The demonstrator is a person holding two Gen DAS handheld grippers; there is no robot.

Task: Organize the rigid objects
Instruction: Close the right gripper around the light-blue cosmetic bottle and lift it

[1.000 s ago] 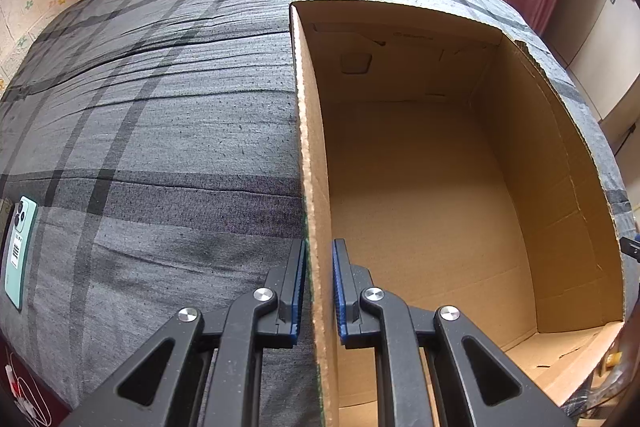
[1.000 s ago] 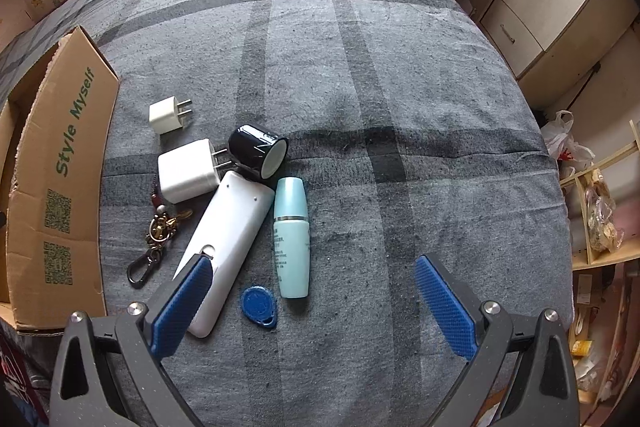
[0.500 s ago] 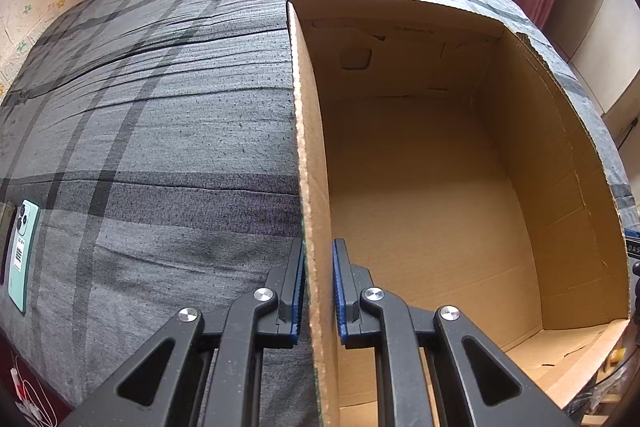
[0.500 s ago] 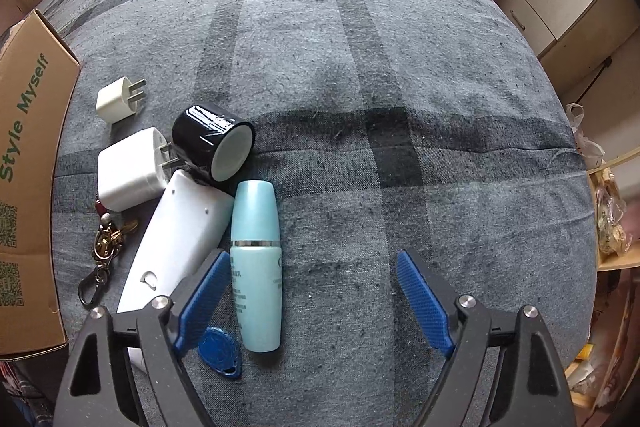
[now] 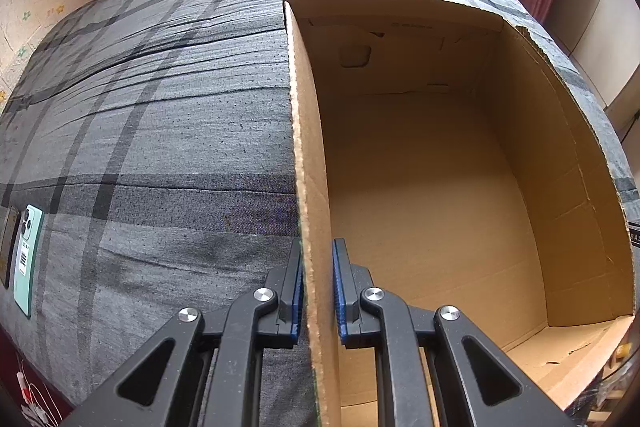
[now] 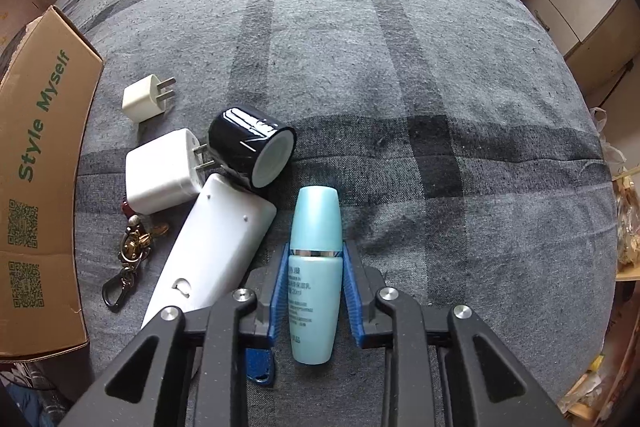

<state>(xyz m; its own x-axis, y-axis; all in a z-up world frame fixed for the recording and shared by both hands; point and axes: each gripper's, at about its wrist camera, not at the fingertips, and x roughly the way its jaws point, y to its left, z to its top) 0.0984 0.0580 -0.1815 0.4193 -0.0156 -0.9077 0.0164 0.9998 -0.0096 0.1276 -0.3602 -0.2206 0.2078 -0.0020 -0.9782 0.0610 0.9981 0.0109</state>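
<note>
Black angular gripper arms, silver screws, ribbed blue fingers (image 6: 351, 291).

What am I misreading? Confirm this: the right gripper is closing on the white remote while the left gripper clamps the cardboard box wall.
One thing is wrong: the right gripper has been closing on the light blue bottle, not the white remote beside it, as the right wrist view shows. The left gripper does clamp the cardboard box wall.
</note>
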